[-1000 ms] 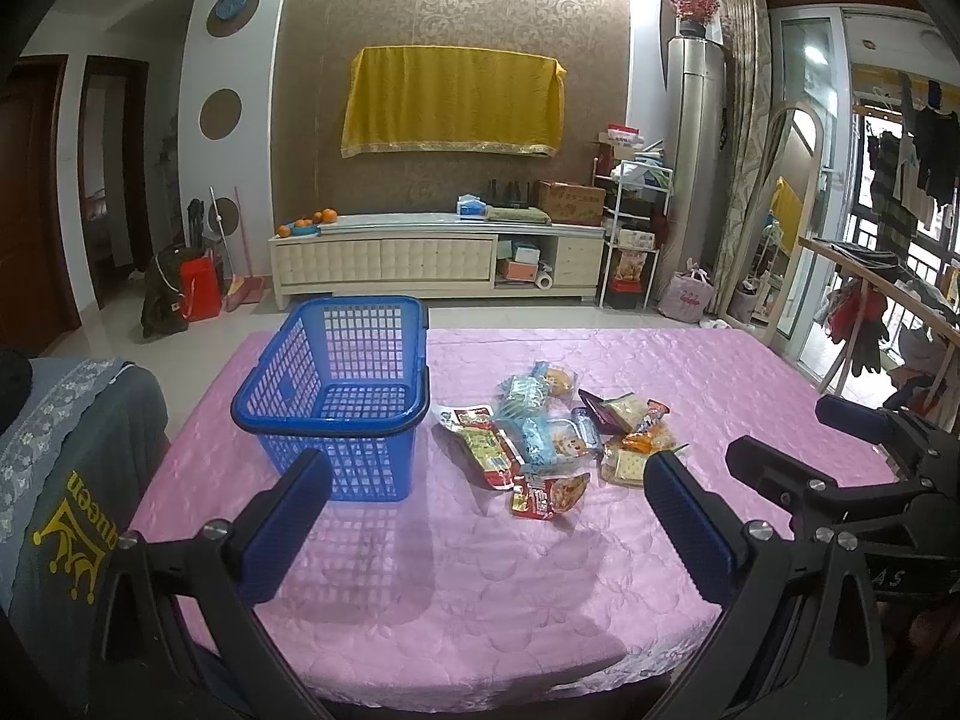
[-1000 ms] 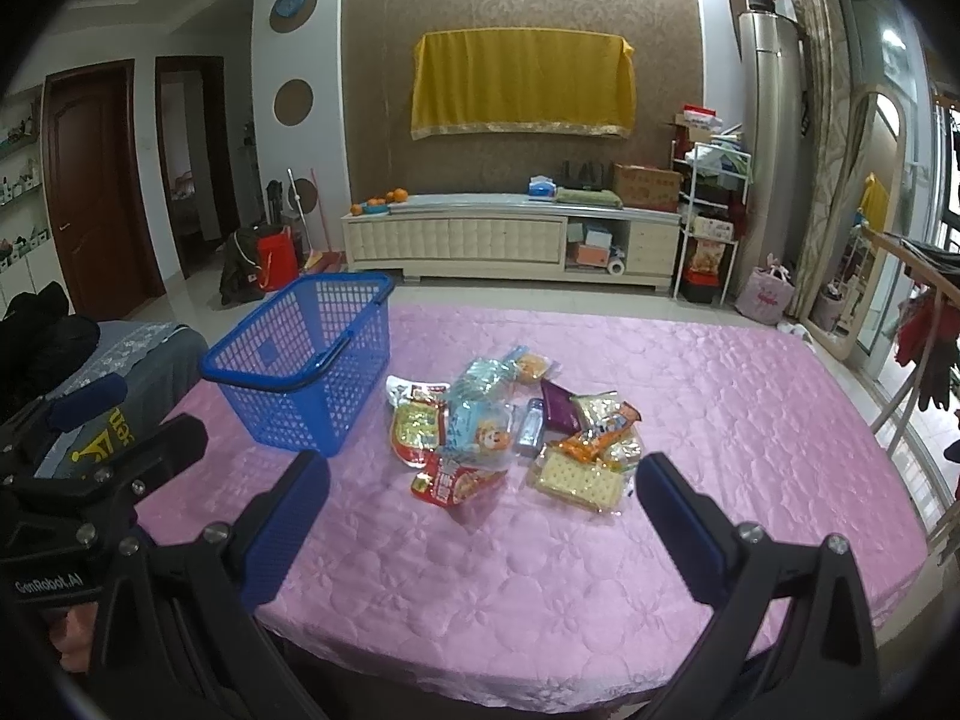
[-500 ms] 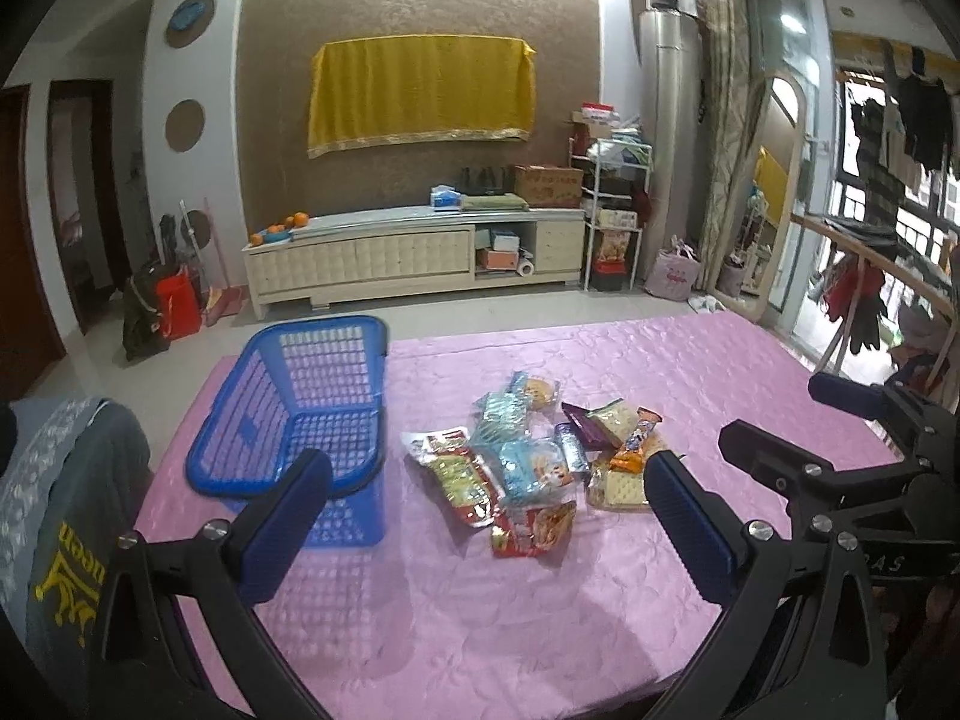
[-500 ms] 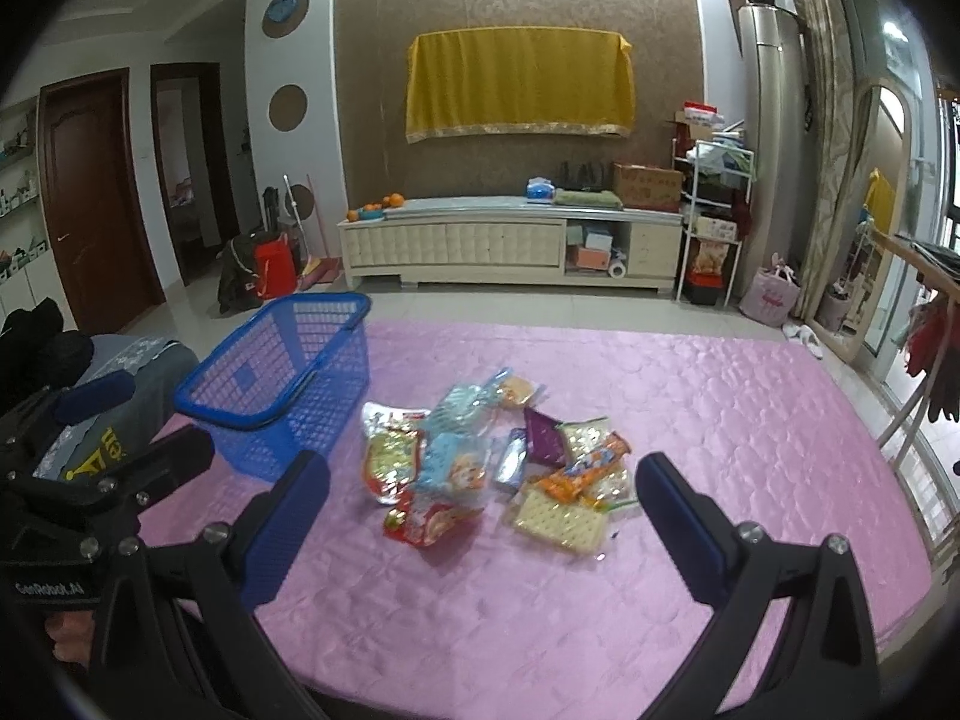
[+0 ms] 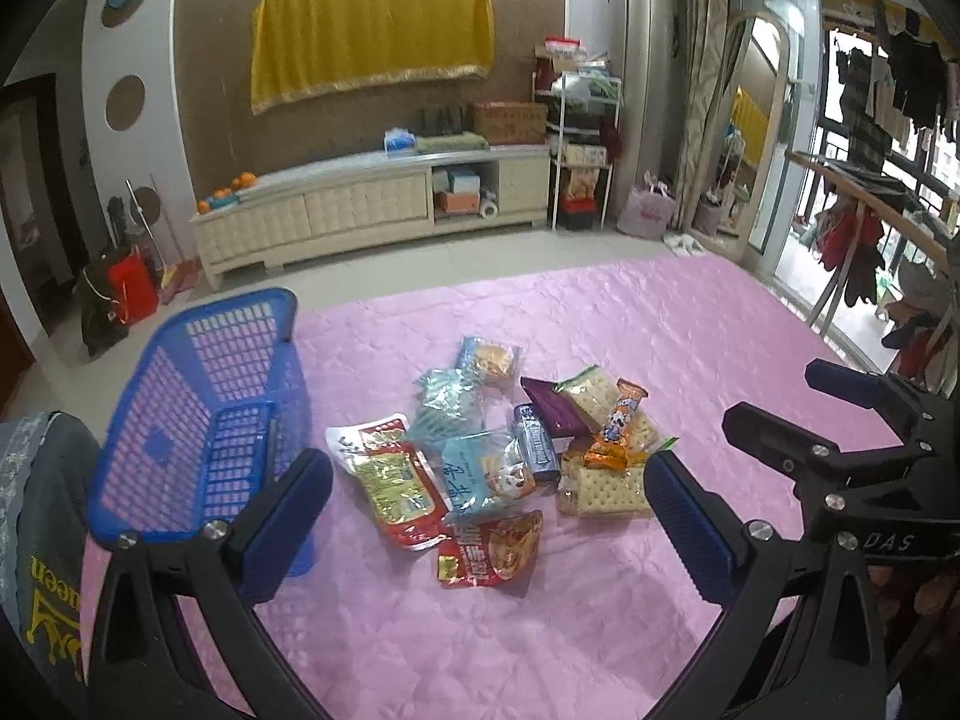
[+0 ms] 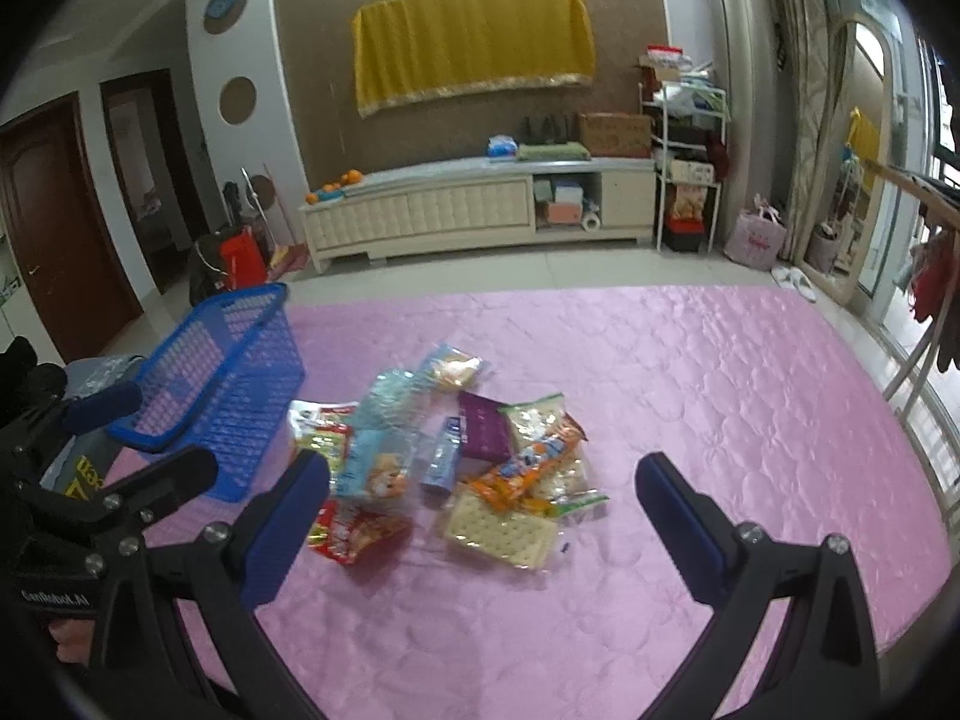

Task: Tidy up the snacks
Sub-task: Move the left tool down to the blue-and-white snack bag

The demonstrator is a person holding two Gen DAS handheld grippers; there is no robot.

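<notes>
Left gripper [image 5: 489, 516] fingers spread wide, nothing held, right gripper [image 6: 483, 507] likewise, both above pink worktop [image 5: 690, 324], snack pile [image 5: 498, 450] loose mid-worktop, empty blue basket [image 5: 198, 420] just left of pile, tilted in view.

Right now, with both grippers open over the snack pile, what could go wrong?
The packets overlap, so closing on the orange wafer packet may drag the cracker pack beneath it. The slick red snack pouch lies flat and could slip. The blue basket looks light and may slide if bumped.
</notes>
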